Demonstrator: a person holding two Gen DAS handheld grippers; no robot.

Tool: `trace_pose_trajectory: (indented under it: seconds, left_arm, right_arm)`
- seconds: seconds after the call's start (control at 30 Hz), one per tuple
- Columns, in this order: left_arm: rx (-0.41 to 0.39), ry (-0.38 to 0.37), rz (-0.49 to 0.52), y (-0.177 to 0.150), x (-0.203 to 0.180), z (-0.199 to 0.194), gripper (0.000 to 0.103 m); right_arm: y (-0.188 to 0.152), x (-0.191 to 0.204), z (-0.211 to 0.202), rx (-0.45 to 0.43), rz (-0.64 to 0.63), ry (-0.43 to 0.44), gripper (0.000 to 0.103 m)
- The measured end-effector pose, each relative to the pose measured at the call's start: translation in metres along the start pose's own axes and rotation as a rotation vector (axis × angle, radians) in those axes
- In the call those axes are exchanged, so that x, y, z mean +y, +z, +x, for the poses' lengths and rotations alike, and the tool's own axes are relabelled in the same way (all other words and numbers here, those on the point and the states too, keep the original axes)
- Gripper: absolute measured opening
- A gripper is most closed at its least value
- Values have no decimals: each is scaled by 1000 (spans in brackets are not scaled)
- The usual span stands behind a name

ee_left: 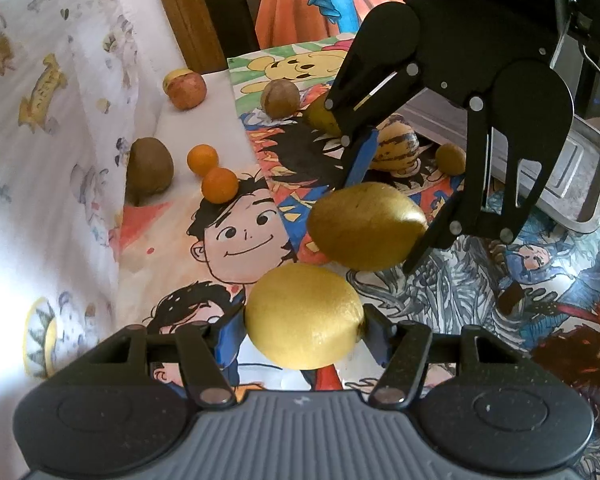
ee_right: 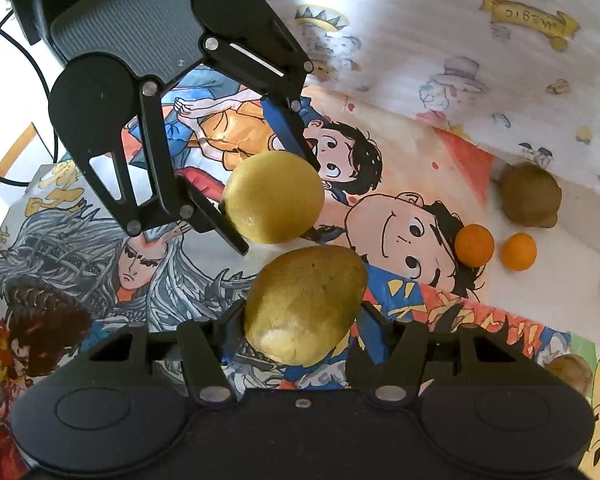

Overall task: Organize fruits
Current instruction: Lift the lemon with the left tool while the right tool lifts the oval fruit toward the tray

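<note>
We note the left gripper clamped on a lemon: bright yellow, oval, finely pebbled skin, pinched at both ends by the blue-faced pads. The right gripper is clamped likewise on a duller, olive-yellow fruit, egg-shaped with a pointed end and a pale scuffed patch; we cannot name it for certain. Both fruits hang above the tabletop, close together, the lemon just below the olive one in the left wrist view.

The table is covered by glossy cartoon-printed sheets. To the left of them hangs a white cloth with small printed figures, softly folded.

Loose fruit on the surface: two small, smooth, round oranges touching each other; a brown fuzzy kiwi against the cloth; a reddish mottled apple further back; a round brown fruit; a cream melon-like fruit with dark stripes, partly hidden behind the right gripper's finger.

A dull metal tray with rounded corners lies at the right edge, tilted.
</note>
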State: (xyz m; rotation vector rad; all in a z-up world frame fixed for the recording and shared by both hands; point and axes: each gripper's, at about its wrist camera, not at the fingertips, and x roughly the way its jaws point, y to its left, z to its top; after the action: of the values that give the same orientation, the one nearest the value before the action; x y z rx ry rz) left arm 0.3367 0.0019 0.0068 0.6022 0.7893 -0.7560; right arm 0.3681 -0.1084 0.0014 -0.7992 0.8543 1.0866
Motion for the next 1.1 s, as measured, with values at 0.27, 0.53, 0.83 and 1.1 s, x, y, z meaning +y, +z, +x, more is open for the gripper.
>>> trace_pose_trajectory:
  seconds: [0.27, 0.53, 0.83, 1.1]
  left_arm:
    - [1, -1, 20, 3, -1, 1, 69]
    - [12, -11, 10, 5, -2, 3, 67]
    - [41, 2, -60, -2, 3, -1, 67]
    - [55, 29, -148, -3, 6, -3, 67]
  right_arm:
    - [-4, -1, 0, 2, 2, -1, 58]
    - [-13, 0, -6, 5, 42, -2, 58]
    - [-11, -10, -4, -18, 187, -12, 58]
    - [-10, -19, 5, -31, 294, -46, 57]
